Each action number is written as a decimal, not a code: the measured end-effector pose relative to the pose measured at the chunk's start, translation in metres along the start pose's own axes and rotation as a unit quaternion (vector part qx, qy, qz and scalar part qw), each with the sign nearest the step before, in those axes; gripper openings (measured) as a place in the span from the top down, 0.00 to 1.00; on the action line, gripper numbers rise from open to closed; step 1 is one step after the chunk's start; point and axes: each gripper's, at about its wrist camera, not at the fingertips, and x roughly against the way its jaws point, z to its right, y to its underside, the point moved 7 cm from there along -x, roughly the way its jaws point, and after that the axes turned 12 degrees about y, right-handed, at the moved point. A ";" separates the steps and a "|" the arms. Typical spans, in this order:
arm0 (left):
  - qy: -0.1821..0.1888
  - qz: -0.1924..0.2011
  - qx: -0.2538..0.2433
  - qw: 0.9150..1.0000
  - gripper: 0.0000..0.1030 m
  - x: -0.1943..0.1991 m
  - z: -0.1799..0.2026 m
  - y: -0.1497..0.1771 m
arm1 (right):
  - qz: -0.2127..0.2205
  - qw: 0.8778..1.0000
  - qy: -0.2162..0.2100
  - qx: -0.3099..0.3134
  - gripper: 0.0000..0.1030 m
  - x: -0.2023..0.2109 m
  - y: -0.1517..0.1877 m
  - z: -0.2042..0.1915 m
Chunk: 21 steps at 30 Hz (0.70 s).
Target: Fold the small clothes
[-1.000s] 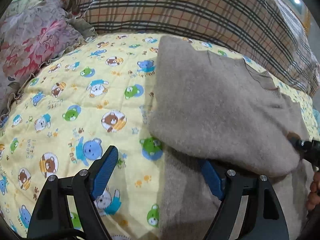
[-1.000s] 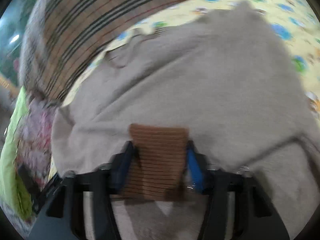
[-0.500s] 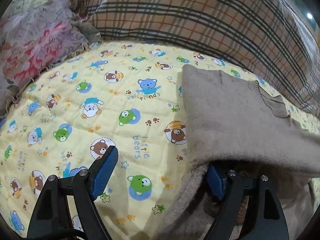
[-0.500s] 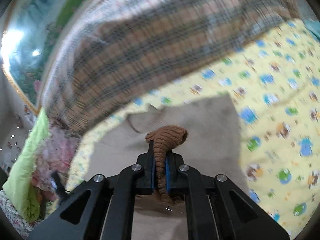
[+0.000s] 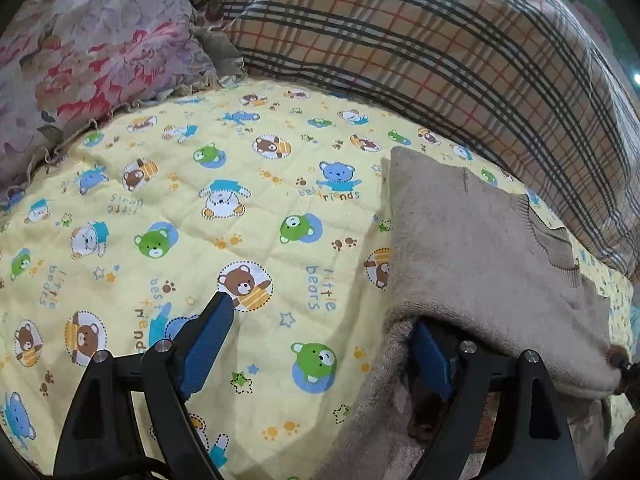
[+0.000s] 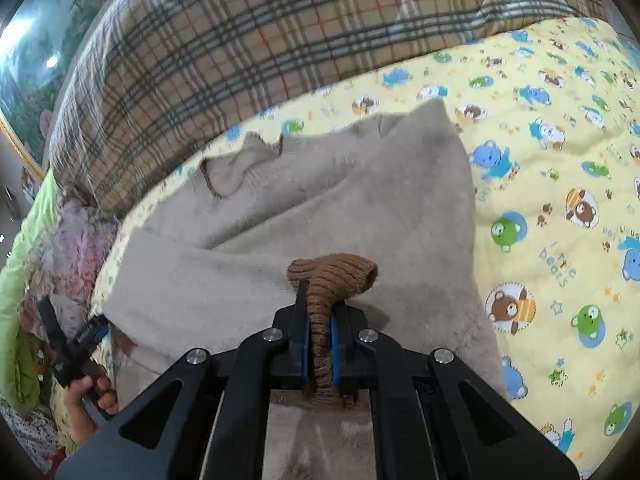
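A small beige sweater (image 5: 480,248) lies on a yellow bear-print quilt (image 5: 240,220), its collar toward the plaid pillow. In the right wrist view the sweater (image 6: 320,208) has a sleeve folded across its body. My right gripper (image 6: 319,312) is shut on the brown ribbed cuff (image 6: 334,276) and holds it over the sweater's middle. My left gripper (image 5: 320,336) is open. Its left finger (image 5: 208,336) is over bare quilt; its right finger (image 5: 432,356) is tucked under the sweater's side edge. The left gripper also shows at the left in the right wrist view (image 6: 76,344).
A large plaid pillow (image 5: 440,48) lies along the far side of the quilt. A floral pillow (image 5: 88,52) sits at the far left. A light green blanket (image 6: 20,280) lies at the left edge in the right wrist view.
My right gripper closed on the brown cuff and drew it up and back over the sweater. My left gripper pulled back, so more quilt shows, with its right finger under the sweater's edge.
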 end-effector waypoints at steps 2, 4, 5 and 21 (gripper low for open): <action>0.003 -0.003 0.003 1.000 0.16 -0.001 -0.001 0.001 | 0.023 1.000 -0.009 0.000 0.92 0.009 -0.009 -0.001; 0.006 -0.002 0.006 1.000 0.14 -0.002 -0.002 0.001 | 0.021 1.000 -0.001 0.005 0.92 0.005 -0.012 -0.001; 0.006 -0.003 0.009 1.000 0.14 -0.002 -0.003 0.002 | 0.016 1.000 0.005 0.009 0.92 0.001 -0.010 0.000; -0.008 -0.020 -0.001 1.000 0.14 0.049 -0.014 0.028 | 0.000 0.998 0.056 -0.013 0.81 0.047 0.036 0.036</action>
